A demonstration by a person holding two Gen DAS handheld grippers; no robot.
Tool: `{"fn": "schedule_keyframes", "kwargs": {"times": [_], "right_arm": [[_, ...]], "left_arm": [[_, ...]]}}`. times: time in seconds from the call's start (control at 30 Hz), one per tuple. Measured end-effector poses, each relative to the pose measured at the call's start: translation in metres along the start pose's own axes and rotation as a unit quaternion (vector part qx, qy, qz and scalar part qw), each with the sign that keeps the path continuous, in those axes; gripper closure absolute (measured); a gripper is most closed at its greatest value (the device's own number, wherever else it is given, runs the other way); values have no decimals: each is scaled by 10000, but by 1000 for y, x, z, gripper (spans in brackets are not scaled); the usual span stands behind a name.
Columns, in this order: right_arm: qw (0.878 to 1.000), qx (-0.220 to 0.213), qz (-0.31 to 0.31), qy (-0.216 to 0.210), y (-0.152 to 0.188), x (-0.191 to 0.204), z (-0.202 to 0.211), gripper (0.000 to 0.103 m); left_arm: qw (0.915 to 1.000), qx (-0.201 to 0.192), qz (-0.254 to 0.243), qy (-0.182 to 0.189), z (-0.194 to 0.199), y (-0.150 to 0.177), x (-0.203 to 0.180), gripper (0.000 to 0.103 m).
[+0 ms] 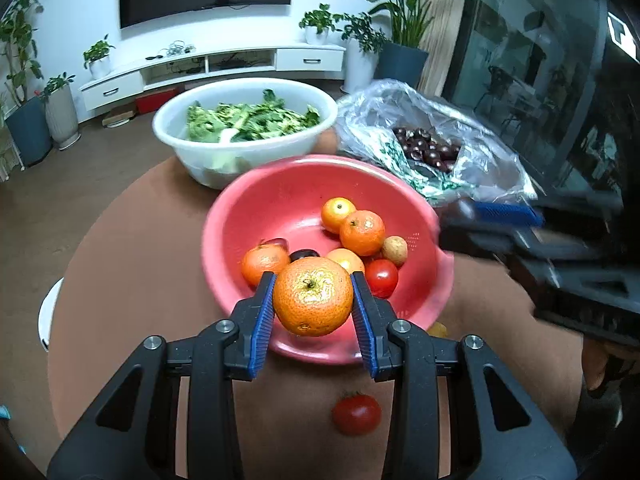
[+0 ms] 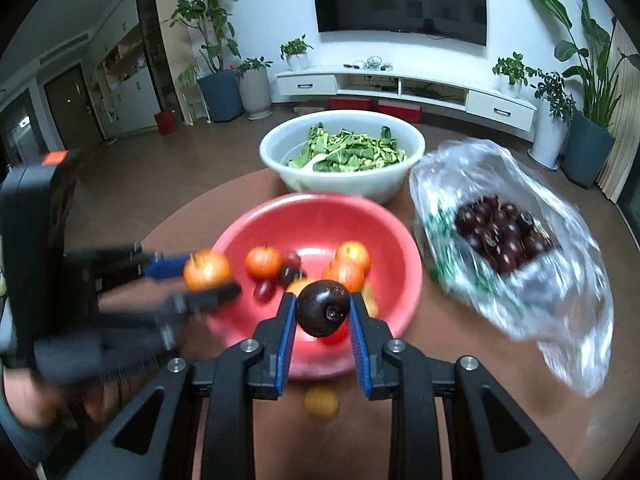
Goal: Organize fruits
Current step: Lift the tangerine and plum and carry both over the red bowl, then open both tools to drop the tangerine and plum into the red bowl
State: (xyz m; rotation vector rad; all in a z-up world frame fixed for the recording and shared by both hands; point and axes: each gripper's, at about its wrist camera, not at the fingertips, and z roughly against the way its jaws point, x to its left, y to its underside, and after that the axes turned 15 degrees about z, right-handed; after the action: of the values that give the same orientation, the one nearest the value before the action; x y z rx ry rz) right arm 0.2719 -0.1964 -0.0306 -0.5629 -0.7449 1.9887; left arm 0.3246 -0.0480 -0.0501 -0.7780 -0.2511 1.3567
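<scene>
My left gripper (image 1: 313,298) is shut on an orange mandarin (image 1: 313,295), held above the near rim of the red bowl (image 1: 248,208). Inside the bowl lie several mandarins, a red tomato (image 1: 381,278), a small brown fruit (image 1: 395,250) and dark fruits. My right gripper (image 2: 323,314) is shut on a dark purple round fruit (image 2: 323,308), above the near side of the red bowl (image 2: 384,236). In the right wrist view the left gripper (image 2: 208,276) shows blurred at left with its mandarin (image 2: 206,269). The right gripper's fingers (image 1: 504,214) show at the right of the left wrist view.
A red tomato (image 1: 356,414) and a yellow-orange fruit (image 2: 321,402) lie on the brown round table (image 1: 140,240) in front of the bowl. Behind it stand a white bowl of greens (image 1: 244,128) and a clear plastic bag of dark fruits (image 2: 500,232).
</scene>
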Motion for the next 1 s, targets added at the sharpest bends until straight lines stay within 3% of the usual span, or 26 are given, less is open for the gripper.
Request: {"fn": "schedule_keyframes", "kwargs": {"times": [0.37, 0.67, 0.7, 0.73, 0.8, 1.0], "right_arm": [[9976, 603, 307, 150, -40, 4, -70, 75], [9948, 867, 480, 251, -37, 11, -94, 74], [9946, 878, 483, 259, -37, 11, -94, 74], [9945, 886, 485, 260, -37, 11, -94, 74], [9943, 890, 514, 272, -37, 11, -94, 74], [9937, 907, 575, 328, -39, 14, -97, 74]], "left_arm": [[9999, 165, 14, 43, -40, 3, 4, 68], [10000, 60, -1, 70, -39, 4, 4, 67], [10000, 53, 1, 71, -39, 4, 4, 62], [10000, 43, 15, 87, -38, 5, 5, 52], [9999, -25, 36, 137, -36, 4, 5, 44], [9999, -81, 51, 140, -33, 4, 5, 43]]}}
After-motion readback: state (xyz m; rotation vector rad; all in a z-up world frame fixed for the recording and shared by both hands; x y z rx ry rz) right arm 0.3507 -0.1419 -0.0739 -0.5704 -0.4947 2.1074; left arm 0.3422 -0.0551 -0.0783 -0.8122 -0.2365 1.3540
